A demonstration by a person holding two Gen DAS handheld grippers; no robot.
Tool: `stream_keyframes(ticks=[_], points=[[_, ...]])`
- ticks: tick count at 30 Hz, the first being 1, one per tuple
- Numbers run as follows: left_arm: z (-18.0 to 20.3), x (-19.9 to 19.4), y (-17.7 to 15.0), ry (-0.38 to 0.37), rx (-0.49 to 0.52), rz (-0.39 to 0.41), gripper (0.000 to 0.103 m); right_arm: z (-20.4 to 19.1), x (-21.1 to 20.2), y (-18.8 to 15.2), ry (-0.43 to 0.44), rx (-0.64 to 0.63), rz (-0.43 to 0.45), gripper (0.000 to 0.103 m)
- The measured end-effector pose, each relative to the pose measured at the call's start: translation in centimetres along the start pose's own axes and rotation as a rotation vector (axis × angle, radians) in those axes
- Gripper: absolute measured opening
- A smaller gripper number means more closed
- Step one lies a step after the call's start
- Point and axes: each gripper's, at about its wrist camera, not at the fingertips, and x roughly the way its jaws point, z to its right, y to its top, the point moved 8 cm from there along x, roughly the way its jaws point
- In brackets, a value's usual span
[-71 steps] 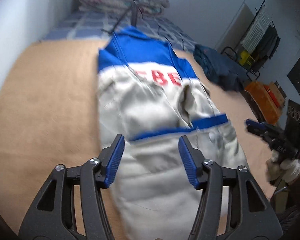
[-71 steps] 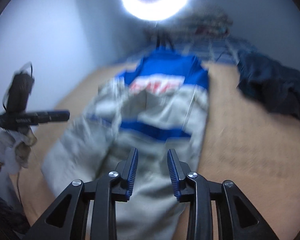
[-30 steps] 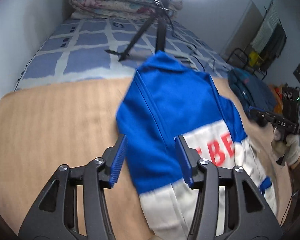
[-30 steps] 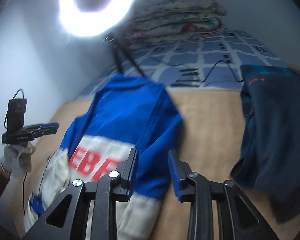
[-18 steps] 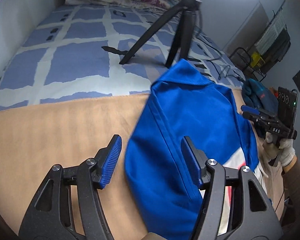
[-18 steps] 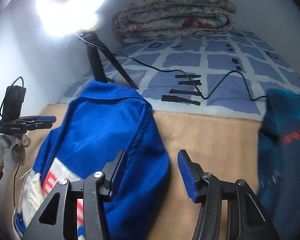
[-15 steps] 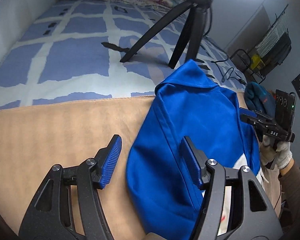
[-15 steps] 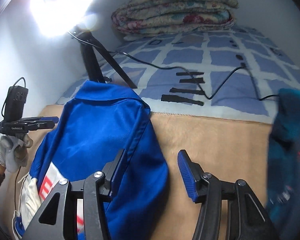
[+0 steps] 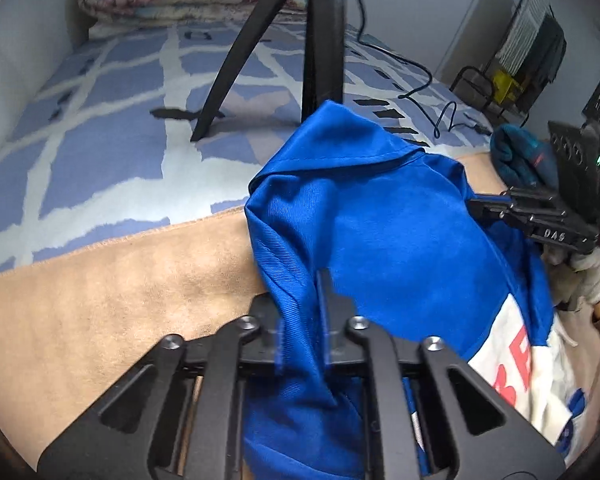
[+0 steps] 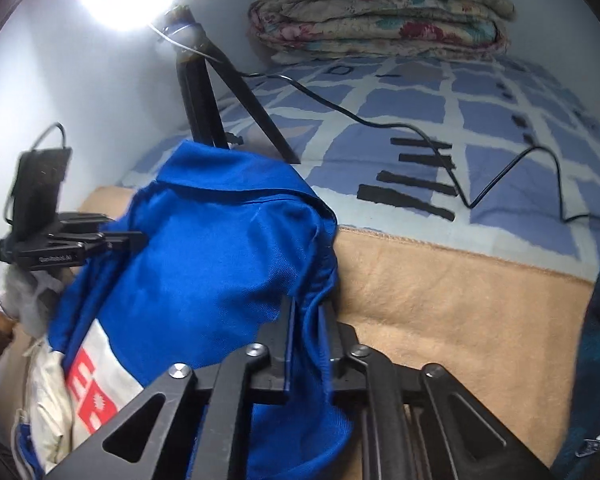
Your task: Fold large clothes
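Blue fabric at the left edge of the blue-and-white jacket (image 9: 384, 240) is pinched by the left gripper (image 9: 302, 320), jaws just closed on it. The jacket is spread on a tan blanket (image 9: 100, 292) on the bed, below a tripod (image 9: 320, 40). Its right edge is clamped by the right gripper (image 10: 306, 332), jaws likewise just closed on cloth.

One jacket (image 9: 380, 232), two grippers, one tripod (image 9: 320, 40), one quilt (image 10: 380, 12)
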Motion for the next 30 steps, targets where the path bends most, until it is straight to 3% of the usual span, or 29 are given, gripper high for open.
stream_keyframes(ticks=[4, 16, 30], points=[[0.7, -1.6, 0.3, 0.025, 0.004, 0.050, 0.003, -0.6, -1.2, 0.3, -0.053, 0.006, 0.038, 0.003], [3.3, -9.7, 0.1, 0.003, -0.007, 0.167, 0.002, -3.9, -9.4, 1.6, -0.022, 0.007, 0.191, 0.002], [9.8, -22.8, -5.3, -0.014, -0.003, 0.279, 0.002, -10.9, -22.0, -3.0, 0.045, -0.002, 0.330, 0.001]])
